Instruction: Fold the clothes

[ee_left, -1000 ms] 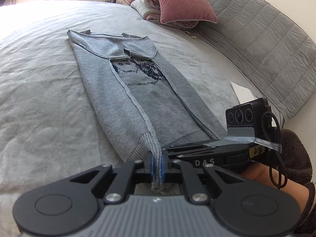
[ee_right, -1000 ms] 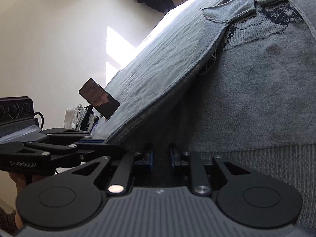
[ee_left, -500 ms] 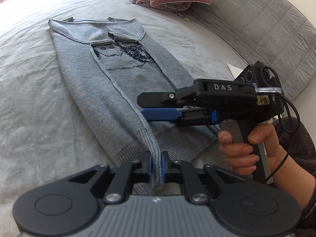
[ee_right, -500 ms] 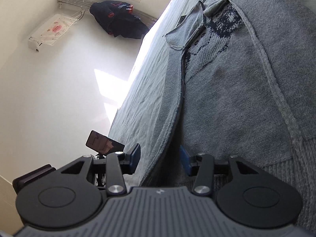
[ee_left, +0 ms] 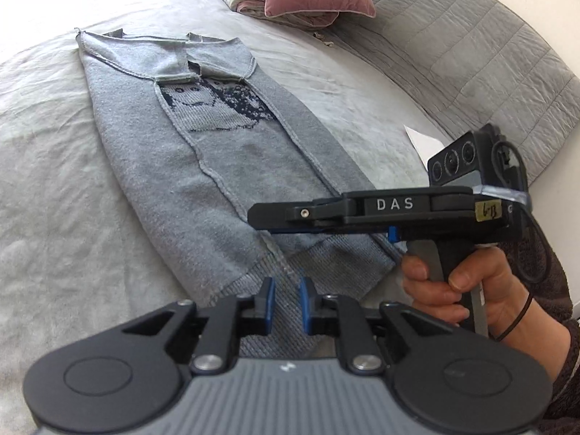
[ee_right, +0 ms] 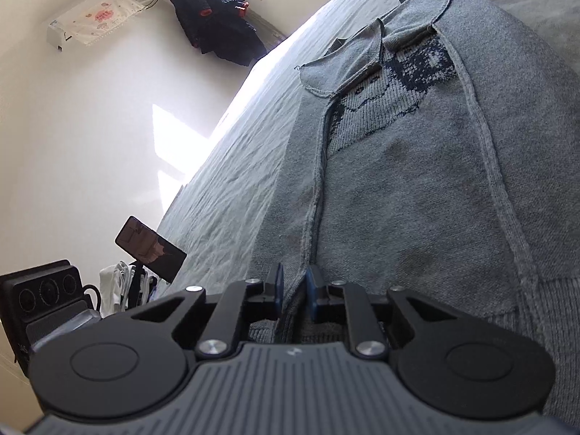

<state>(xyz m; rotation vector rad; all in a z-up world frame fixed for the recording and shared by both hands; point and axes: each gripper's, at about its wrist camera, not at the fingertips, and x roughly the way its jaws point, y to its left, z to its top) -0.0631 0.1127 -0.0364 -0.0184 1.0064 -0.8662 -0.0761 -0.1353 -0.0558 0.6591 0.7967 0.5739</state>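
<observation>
A grey knitted sweater (ee_left: 232, 166) with a dark pattern on its chest lies flat on the bed (ee_left: 54, 188), both sides folded in toward the middle, its ribbed hem nearest the cameras. The left gripper (ee_left: 286, 299) hovers over that hem with its jaws opening, a small gap between the blue pads and the folded edge lying loose between them, not pressed. The right gripper (ee_right: 293, 291), held in a hand (ee_left: 467, 290), reaches in from the right with its jaws closing on the raised fold edge of the sweater near the hem.
</observation>
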